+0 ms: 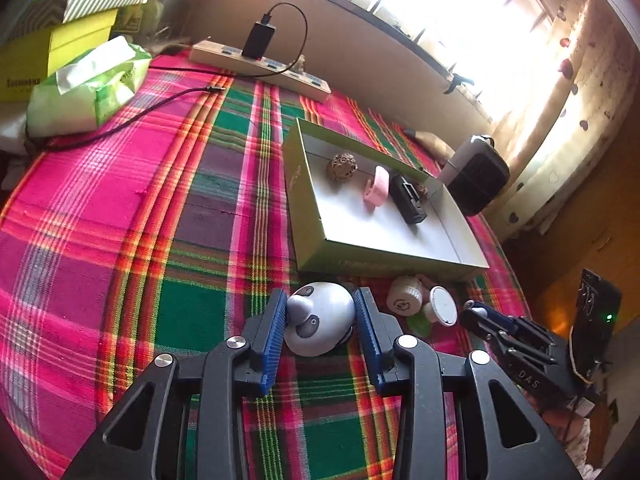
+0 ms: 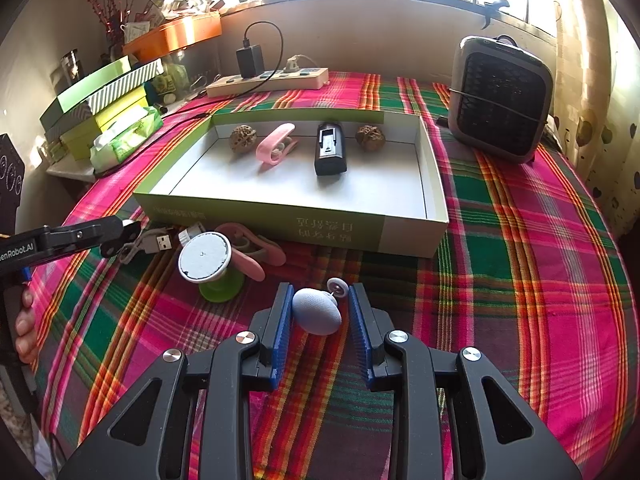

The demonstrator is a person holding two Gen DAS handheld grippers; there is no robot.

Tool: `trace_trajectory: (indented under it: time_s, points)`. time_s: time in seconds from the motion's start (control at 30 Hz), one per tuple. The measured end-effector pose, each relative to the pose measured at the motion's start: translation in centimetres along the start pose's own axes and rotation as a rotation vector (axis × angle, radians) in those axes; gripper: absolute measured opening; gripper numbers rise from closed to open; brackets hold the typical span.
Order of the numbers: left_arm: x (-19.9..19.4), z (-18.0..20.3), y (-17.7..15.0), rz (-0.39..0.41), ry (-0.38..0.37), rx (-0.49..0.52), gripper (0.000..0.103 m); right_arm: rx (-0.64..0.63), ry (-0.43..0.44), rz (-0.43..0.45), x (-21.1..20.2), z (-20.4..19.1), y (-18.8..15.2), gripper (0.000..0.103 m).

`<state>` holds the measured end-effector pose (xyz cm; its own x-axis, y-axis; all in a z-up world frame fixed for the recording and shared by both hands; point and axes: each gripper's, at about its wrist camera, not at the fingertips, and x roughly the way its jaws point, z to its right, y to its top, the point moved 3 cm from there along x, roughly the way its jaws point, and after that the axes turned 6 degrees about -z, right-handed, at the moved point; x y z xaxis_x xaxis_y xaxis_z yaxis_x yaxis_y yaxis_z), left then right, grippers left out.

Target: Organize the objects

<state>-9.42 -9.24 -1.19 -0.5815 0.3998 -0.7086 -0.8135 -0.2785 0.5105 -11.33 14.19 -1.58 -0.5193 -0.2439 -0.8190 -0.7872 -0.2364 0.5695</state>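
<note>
With the box [image 2: 434, 200] already holding sorted items, each tool straddles a loose piece just before it: the left tool [image 1: 320, 320] pinches the panda toy [image 1: 320, 322], the right tool [image 2: 318, 312] stands ajar around the egg [image 2: 316, 311].

Tablecloth [image 2: 520, 280]: pink, green, orange plaid. Box [image 2: 260, 216]: green outside, white inside. Clip [image 2: 276, 144]: pink. Panda toy [image 1: 320, 320]: white, grey patches. Gripper pads [image 2: 282, 332]: blue.

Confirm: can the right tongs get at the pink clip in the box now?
Probably not yet: a blue-grey egg sits between the right tongs. Otherwise the way looks free: the box is open-topped, and nothing covers the pink clip.
</note>
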Motion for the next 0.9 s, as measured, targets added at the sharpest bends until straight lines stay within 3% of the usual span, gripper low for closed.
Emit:
trace_trajectory:
  time_s: [0.1, 0.3, 0.33, 0.43, 0.6, 0.9]
  points:
    - [-0.2, 0.0, 0.1, -0.003, -0.115, -0.051, 0.033, 0.0, 0.002, 0.0, 0.0, -0.1, 0.0, 0.03]
    - [-0.3, -0.3, 0.1, -0.011, -0.205, -0.116, 0.033, 0.002, 0.002, 0.004, 0.0, 0.0, 0.0, 0.03]
    - [-0.3, -0.4, 0.1, -0.008, -0.211, -0.123, 0.033, 0.002, 0.003, 0.004, 0.0, 0.0, -0.1, 0.03]
    - [-0.1, -0.2, -0.1, 0.006, -0.111, -0.092, 0.033, 0.0, 0.006, 0.003, 0.0, -0.1, -0.1, 0.03]
    - [0.4, -1.6, -0.2, -0.017, -0.187, -0.189, 0.033, 0.003, 0.007, 0.005, -0.1, 0.0, -0.2, 0.03]
    - [1.0, -1.1, -0.6, -0.062, -0.2, -0.17, 0.033, 0.003, 0.011, 0.004, -0.1, 0.0, -0.2, 0.03]
